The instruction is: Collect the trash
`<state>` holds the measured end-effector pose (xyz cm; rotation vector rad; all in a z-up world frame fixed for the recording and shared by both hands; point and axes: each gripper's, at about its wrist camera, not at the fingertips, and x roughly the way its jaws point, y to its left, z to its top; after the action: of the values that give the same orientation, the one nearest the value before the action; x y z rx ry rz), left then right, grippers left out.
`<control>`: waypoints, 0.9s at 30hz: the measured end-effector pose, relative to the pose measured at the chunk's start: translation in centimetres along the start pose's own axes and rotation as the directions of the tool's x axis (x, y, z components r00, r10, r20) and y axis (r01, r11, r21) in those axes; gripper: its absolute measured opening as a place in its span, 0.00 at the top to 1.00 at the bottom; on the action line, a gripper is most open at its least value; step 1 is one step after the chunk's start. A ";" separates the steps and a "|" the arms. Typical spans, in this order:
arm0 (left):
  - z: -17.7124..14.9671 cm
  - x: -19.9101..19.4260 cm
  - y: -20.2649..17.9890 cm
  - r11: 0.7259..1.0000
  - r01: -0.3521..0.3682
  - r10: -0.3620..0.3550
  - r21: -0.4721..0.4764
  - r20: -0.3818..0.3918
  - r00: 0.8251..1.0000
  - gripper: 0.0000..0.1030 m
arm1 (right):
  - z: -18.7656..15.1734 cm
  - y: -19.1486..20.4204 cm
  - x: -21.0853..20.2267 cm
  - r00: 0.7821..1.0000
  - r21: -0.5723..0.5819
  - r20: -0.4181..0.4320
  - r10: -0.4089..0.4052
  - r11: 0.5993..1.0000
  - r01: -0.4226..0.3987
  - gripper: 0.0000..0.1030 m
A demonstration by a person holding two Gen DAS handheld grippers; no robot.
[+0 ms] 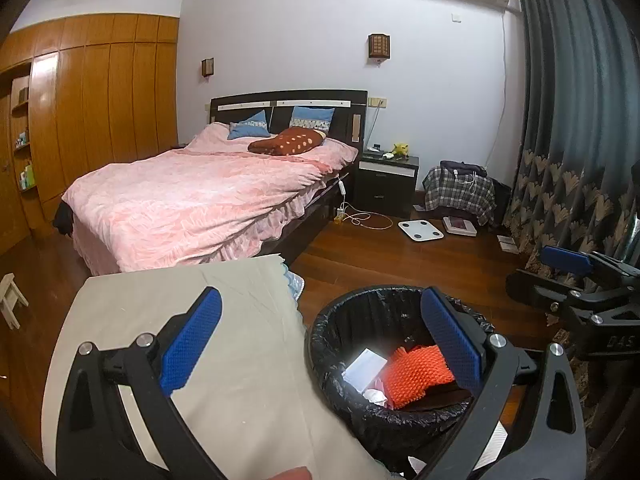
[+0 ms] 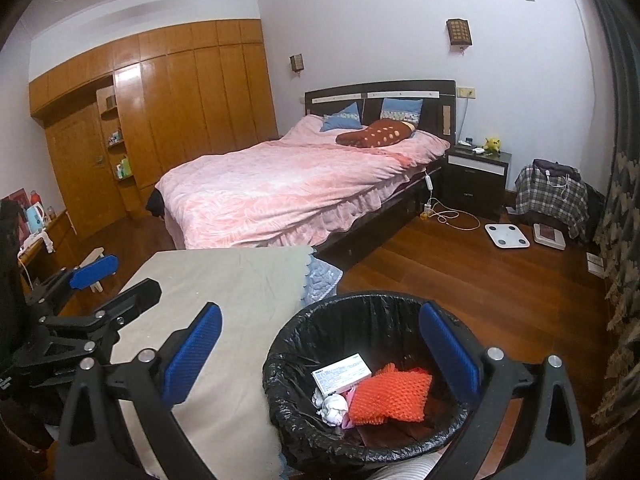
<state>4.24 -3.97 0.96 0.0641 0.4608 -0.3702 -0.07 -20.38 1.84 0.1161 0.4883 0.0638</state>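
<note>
Wide-open, empty hand-held gripper [image 2: 320, 350] above bin [image 2: 304, 432]

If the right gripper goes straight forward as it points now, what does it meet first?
Probably the trash bin, near its rim: the open right gripper points at the edge between bin and cloth-covered table. Depth is unclear.

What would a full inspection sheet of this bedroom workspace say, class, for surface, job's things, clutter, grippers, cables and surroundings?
Surface: beige cloth-covered table, nothing seen on it.
Job's things: black-lined trash bin beside the table, holding a white printed box, an orange knobbly item and crumpled white paper.
Clutter: white scale and a second flat device on the floor; plaid cloth pile.
Grippers: left gripper and right gripper, jaws open and empty.
Cables: white cord on the floor by the bed.
Surroundings: pink-covered bed, nightstand, wooden wardrobe, dark curtain.
</note>
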 end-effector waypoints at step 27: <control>0.0 -0.7 0.1 1.000 -0.011 0.011 0.004 0.012 1.000 0.06 | 0.1 0.4 0.1 1.000 -0.008 0.004 0.008 1.000 -0.008 0.06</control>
<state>3.71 -3.60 1.30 0.0680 0.4474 -0.3609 0.05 -20.03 1.99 0.1107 0.4831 0.0729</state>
